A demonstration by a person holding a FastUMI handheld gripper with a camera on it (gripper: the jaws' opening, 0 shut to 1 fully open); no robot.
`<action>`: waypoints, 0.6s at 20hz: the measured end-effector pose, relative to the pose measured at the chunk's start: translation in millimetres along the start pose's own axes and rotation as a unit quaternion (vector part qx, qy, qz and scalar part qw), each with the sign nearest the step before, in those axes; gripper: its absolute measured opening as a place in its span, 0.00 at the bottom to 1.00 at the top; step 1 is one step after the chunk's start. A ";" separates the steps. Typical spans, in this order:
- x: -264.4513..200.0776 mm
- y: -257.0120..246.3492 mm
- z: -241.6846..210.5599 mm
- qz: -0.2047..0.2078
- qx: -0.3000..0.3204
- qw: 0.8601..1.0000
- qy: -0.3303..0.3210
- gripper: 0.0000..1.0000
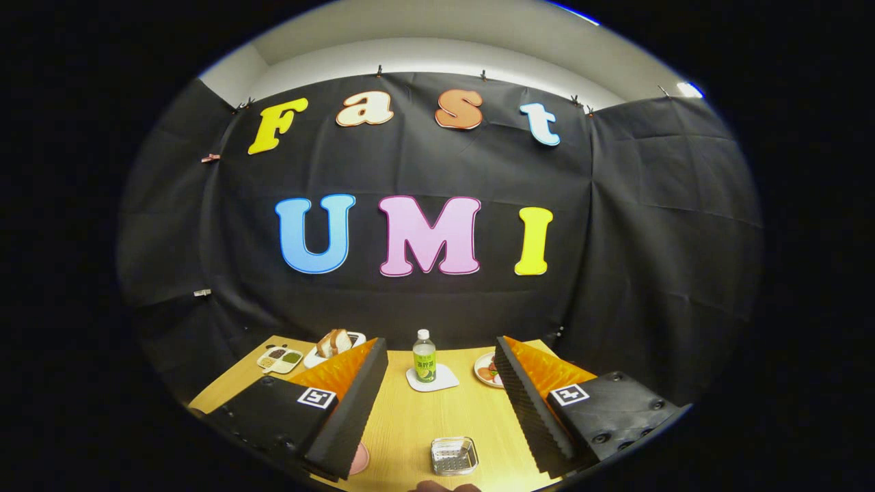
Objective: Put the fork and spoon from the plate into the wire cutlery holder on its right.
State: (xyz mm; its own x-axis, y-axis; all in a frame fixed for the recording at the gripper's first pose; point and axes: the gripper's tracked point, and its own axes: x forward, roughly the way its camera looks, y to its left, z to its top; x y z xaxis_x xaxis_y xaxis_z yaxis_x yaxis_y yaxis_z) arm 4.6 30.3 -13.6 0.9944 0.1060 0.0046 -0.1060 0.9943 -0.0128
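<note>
So the gripper (pixel 441 403) is held high, fingers wide apart with nothing gripped, probably so the wire cutlery holder (pixel 454 456) can be lined up.

The bottle (pixel 424 357) on a white coaster (pixel 432 378) near the tabletop's (pixel 424 417) far edge carries a green label, print too small to read; each finger (pixel 571 396) of the open gripper (pixel 441 372) bears a square black-and-white marker, no letters
</note>
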 end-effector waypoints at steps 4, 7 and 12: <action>0.3 20.0 -21.9 0.031 -0.015 0.999 0.023 0.98; 1.9 27.5 -27.9 0.036 -0.010 0.999 0.031 0.98; 0.7 42.9 -49.8 0.045 -0.001 0.997 0.059 0.98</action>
State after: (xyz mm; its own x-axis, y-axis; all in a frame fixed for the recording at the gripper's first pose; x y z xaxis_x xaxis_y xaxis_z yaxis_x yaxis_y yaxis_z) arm 1.0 72.4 -64.0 0.9746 0.1929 -0.1134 -0.1952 0.9807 -0.0095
